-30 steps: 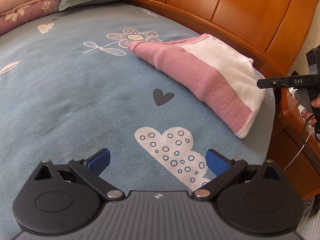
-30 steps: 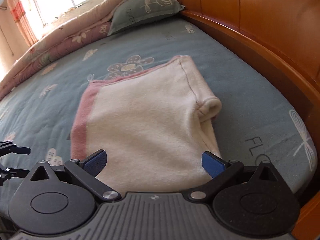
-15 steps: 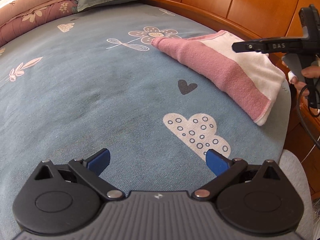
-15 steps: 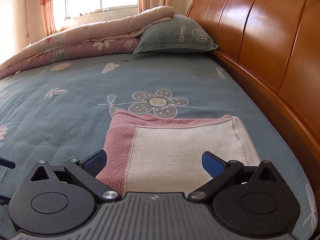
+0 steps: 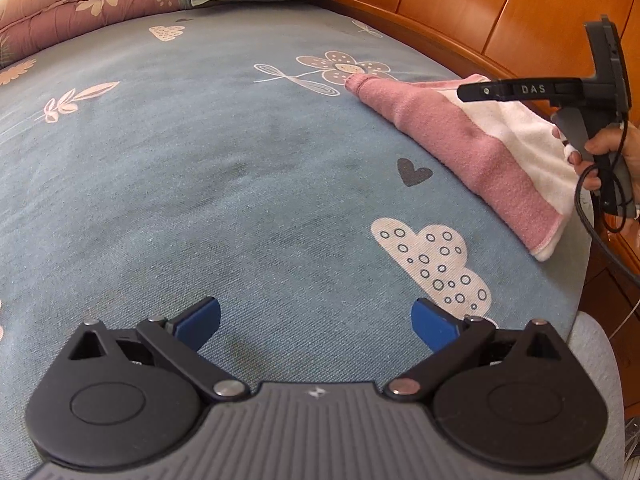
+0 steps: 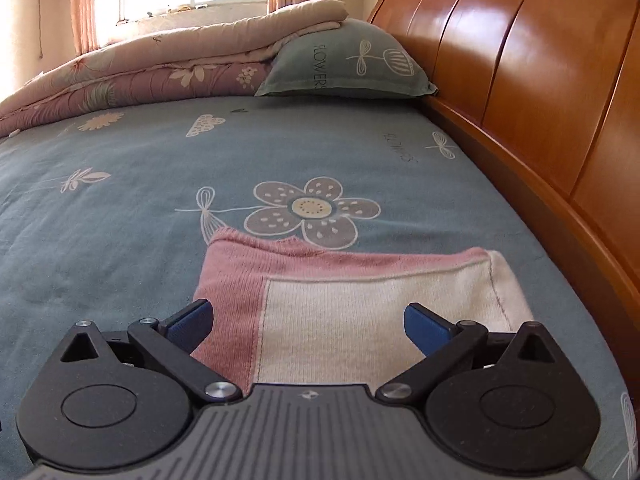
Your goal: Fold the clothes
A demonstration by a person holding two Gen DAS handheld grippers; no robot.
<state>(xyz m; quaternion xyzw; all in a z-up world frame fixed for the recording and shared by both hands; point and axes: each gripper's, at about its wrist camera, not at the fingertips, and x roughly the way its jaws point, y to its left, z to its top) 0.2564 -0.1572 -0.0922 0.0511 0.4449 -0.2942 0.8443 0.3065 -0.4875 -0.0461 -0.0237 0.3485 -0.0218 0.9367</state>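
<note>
Pink and white cloth lies folded flat on the blue bed sheet, near the wooden headboard.

The folding looks done, or nearly. Both the right gripper and the left gripper are wide open and empty. A second ago the right one was right over the cloth; now it has pulled back.

Pink-and-white knit garment — folded flat on blue bedsheet, near headboard.
</note>
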